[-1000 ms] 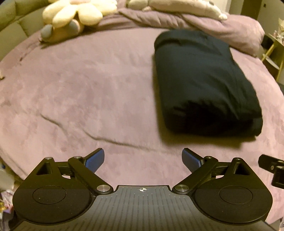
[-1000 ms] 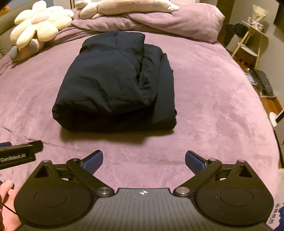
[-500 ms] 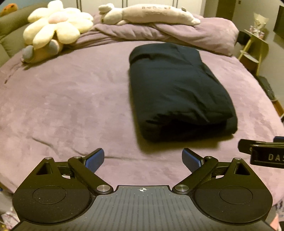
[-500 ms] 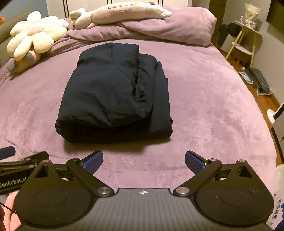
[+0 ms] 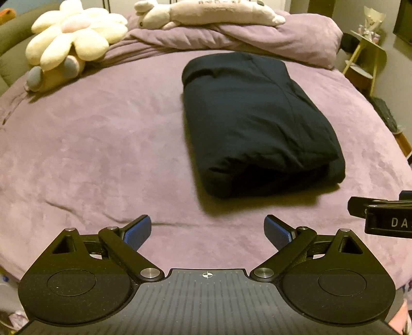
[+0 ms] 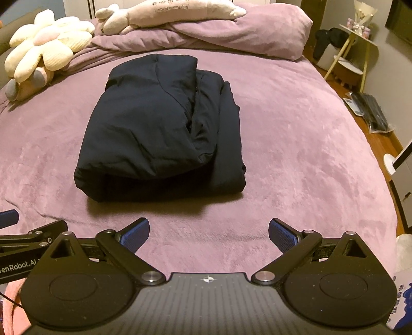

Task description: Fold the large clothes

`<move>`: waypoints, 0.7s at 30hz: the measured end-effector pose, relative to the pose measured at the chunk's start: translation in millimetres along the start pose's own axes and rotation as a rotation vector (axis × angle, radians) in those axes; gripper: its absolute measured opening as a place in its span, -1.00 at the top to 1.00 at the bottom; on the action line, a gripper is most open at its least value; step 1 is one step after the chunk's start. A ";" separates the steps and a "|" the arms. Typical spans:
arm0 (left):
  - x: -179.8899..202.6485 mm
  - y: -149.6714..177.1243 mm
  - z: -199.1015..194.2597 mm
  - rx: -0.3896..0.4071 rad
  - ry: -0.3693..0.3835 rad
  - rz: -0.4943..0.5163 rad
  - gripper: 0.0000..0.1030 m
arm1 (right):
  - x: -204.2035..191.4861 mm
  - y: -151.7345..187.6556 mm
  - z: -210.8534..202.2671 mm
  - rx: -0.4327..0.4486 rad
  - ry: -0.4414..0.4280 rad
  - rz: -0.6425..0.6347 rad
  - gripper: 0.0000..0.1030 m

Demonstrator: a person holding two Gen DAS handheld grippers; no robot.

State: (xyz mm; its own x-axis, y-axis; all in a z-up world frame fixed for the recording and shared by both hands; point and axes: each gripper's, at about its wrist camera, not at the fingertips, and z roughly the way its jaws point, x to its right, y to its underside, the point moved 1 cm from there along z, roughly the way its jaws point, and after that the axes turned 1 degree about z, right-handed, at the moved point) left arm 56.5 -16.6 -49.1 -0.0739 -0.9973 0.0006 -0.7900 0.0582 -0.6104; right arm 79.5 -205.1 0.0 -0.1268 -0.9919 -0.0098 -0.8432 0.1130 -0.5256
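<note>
A dark navy garment [image 5: 255,121] lies folded into a thick rectangular bundle on the purple bed [image 5: 103,144]; it also shows in the right wrist view [image 6: 159,128]. My left gripper [image 5: 207,229] is open and empty, held back above the bed's near edge, apart from the bundle. My right gripper [image 6: 208,232] is open and empty too, just short of the bundle's near edge. The right gripper's side shows at the right edge of the left wrist view [image 5: 383,216], and the left gripper's side shows at the left edge of the right wrist view [image 6: 28,244].
A flower-shaped plush [image 5: 74,38] and a long plush toy [image 5: 206,11] lie at the head of the bed on a bunched purple duvet [image 6: 231,31]. A small side table [image 6: 358,49] and items on the wooden floor [image 6: 370,113] stand to the right.
The left gripper has swung right and pulled back, so the bundle sits more central in its view. The right gripper has drawn back slightly. Both stay open; the garment has not moved.
</note>
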 end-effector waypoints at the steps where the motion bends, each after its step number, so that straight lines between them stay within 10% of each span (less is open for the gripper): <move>1: -0.2 -0.2 0.5 -0.001 0.004 -0.003 -0.90 | 0.6 -0.3 0.4 -0.003 0.001 0.002 -0.93; 21: 3.4 -4.5 1.5 0.013 0.008 0.022 -0.90 | 6.8 -2.3 -1.8 0.003 0.001 0.016 -0.93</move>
State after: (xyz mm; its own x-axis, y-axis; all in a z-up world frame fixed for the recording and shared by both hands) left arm 60.7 -20.3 -47.5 -0.0957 -0.9954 -0.0069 -0.7804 0.0794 -0.6202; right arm 79.6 -212.0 2.7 -0.1405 -0.9899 -0.0178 -0.8394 0.1286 -0.5281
